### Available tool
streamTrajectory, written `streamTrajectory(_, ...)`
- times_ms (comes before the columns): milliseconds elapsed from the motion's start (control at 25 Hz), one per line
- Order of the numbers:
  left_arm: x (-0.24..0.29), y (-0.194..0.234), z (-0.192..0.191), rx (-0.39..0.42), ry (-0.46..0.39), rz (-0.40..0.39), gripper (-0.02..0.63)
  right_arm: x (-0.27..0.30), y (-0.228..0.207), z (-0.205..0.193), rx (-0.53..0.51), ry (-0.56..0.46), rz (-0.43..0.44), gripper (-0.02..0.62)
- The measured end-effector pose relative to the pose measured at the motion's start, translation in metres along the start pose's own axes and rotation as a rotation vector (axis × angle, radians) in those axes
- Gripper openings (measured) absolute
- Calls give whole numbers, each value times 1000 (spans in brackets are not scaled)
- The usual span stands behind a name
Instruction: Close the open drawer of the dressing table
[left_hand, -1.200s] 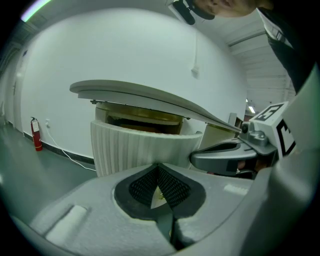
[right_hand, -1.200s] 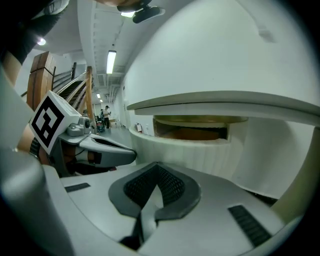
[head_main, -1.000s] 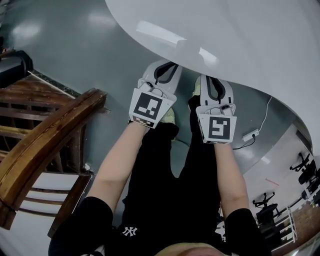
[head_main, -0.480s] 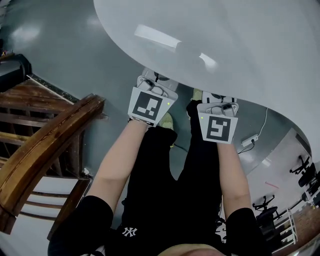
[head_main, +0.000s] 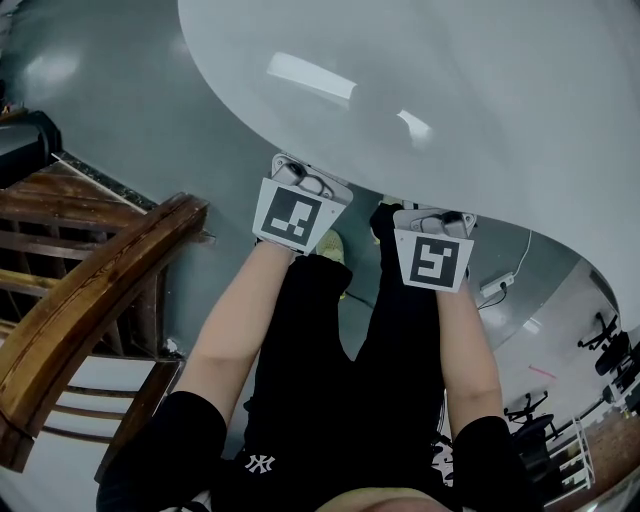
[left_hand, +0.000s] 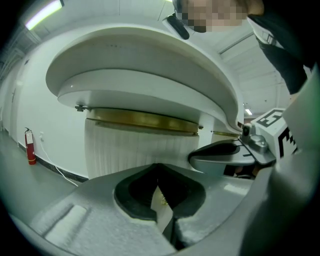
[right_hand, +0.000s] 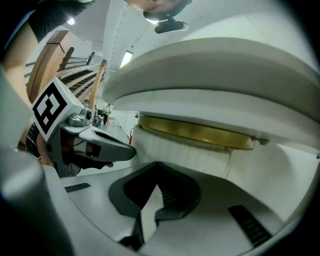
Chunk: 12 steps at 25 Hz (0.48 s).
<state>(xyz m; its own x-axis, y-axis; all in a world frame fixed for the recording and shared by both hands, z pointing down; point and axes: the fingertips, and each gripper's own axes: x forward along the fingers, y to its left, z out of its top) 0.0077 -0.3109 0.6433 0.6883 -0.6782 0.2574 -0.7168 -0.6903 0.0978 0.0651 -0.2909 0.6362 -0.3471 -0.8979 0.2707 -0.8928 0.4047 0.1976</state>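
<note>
Contact on both sides at once looks like the key here. Both tools sit tucked under the rim of the white desk (head_main: 450, 90), which fills the head view from 12 to 3 o'clock. The left gripper (left_hand: 160, 186) and right gripper (right_hand: 155, 192) each have their jaws clenched together on nothing. They aim at the drawer (left_hand: 135, 150), apparently the ribbed white front under the gold trim, at 12 o'clock in each gripper view, near but apart. I would use the jaws as blunt pushers, land both on the ribbing at matching height, and press straight in so nothing skews.
</note>
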Motion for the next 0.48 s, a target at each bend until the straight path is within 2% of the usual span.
streamTrajectory(480,-23,-9,4,-21,61,22,11,-23,14,9,27,78,33,17)
